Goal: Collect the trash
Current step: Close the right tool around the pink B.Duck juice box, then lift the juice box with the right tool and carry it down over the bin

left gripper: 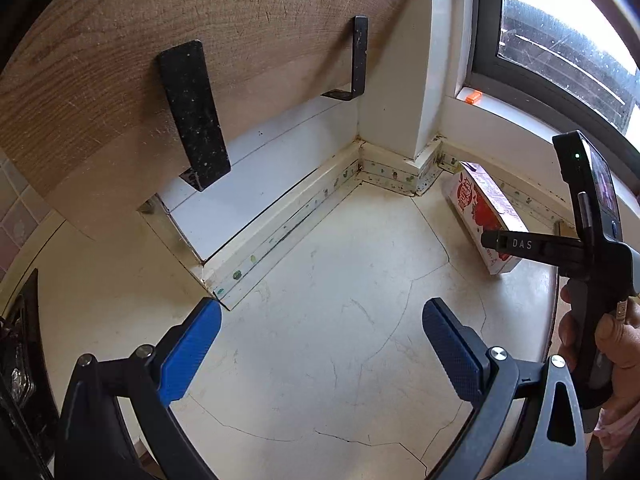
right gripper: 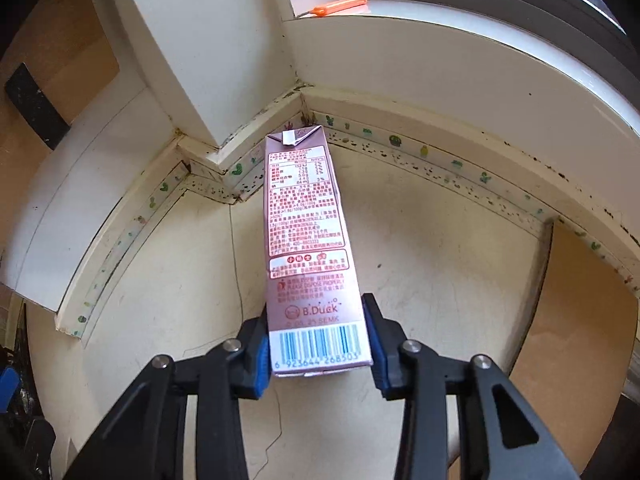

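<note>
- Right tool: its blue pads sit against both sides of the drink carton, clamped at the barcode end.
- Left tool: blue pads spread wide with nothing between them, hanging over the cracked cream counter.
- Nearest print on the carton is a blue barcode with the digits 6 923644 268503; just above it reads "B.Duck" beside a small round duck face, then "PLEASE DISPOSE PROPERLY".
- Further up the pink panel run red blocks of Chinese text and a nutrition table, too small to read.
- Carton lies lengthwise on the counter, its folded top pointing into the corner where the wall strip, printed with small green cactus figures, meets the white pillar.
- From the left wrist view, the same carton shows a red-and-white face with strawberries; the right tool's finger reads "DAS", held by a hand.
- Whether the carton holds any drink cannot be told.
- Farthest, an orange clip lies on the window sill.
</note>
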